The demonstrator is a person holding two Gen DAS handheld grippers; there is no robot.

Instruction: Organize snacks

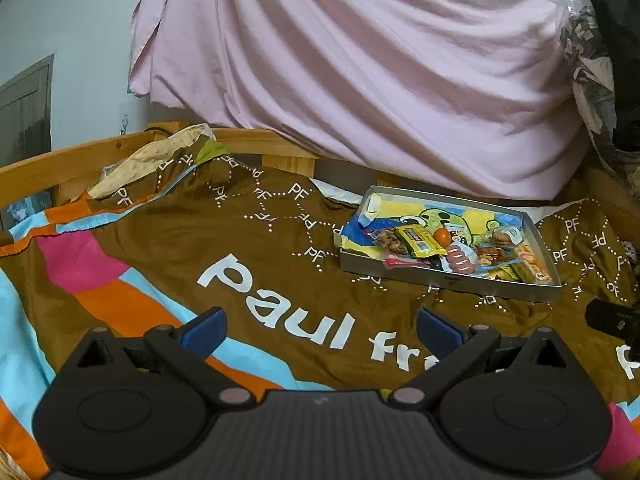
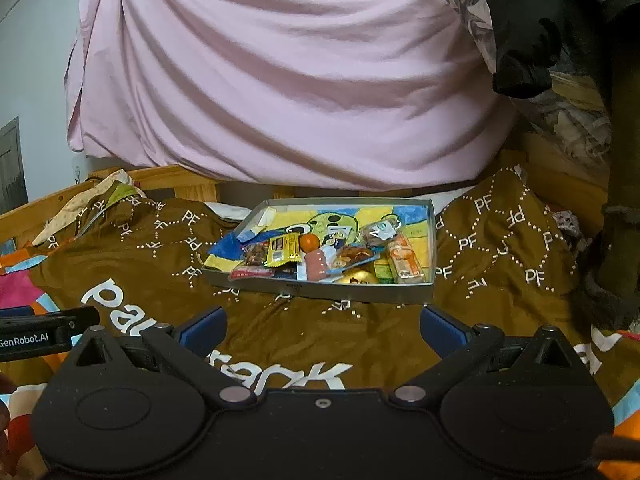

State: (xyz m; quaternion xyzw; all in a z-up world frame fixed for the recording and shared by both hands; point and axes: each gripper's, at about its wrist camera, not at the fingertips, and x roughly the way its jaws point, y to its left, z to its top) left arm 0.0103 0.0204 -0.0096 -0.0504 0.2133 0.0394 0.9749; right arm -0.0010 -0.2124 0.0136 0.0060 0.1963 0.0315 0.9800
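Observation:
A shallow grey tray [image 1: 448,280] with a cartoon-print bottom lies on the brown blanket, right of centre in the left wrist view, and also shows in the right wrist view [image 2: 320,289]. It holds several snacks: a yellow packet [image 1: 418,241] [image 2: 283,250], a small orange ball [image 1: 442,235] [image 2: 309,242], a pink sausage [image 1: 461,261] [image 2: 315,265], cookie packs [image 1: 505,236] and an orange packet [image 2: 406,262]. My left gripper [image 1: 322,330] is open and empty, short of the tray. My right gripper [image 2: 323,330] is open and empty, just before the tray's near edge.
A brown "paul frank" blanket [image 1: 200,240] covers the bed. A pink sheet [image 1: 360,72] hangs behind the tray. A wooden bed rail [image 1: 60,164] runs at the far left. Dark clothing [image 2: 600,120] hangs at the right. The left gripper's body [image 2: 44,336] shows at the right view's left edge.

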